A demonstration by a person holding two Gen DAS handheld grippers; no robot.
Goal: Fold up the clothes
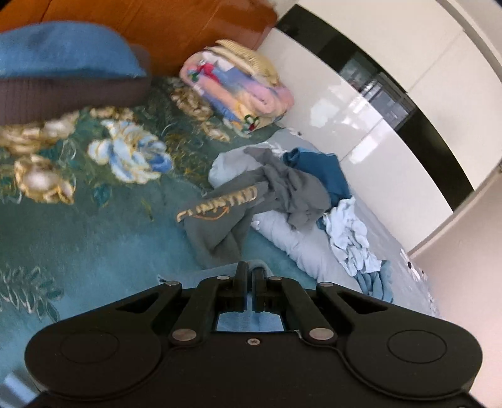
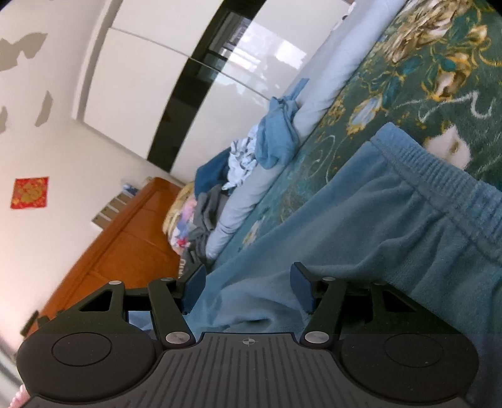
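the blue fleece trousers [image 2: 360,238] lie spread on the bed, over the green flowered bedspread [image 1: 78,219], with the elastic waistband [image 2: 445,175] at about two o'clock in the right claw's view and loose cloth running down to six o'clock under the claw. beyond them, at about ten o'clock in that view, a heap of unfolded clothes [image 1: 291,188] lies along a pale blue rolled quilt [image 1: 291,238]: a grey shirt with orange lettering [image 1: 229,207], a dark blue garment [image 1: 326,172], a pale patterned piece [image 1: 351,238]. a folded striped blanket [image 1: 238,88] sits at twelve o'clock in the left claw's view, against the wooden headboard [image 1: 175,28]. at ten o'clock there, a blue and brown folded pile [image 1: 62,81] rests on the bed.

the right claw [image 2: 248,288] stands wide open, its blue pads either side of a ridge of fleece and gripping nothing. the left claw [image 1: 250,279] has its fingers nearly together with what looks like a thin edge of blue cloth between them; i judge it pinched on the trousers, though the cloth there is partly hidden.

this reads to me as the trousers being folded, one side held, the other being taken or just let go. which of the two i cannot tell. any grip here wants the fleece caught in a single layer near an edge, so the fold lies flat.
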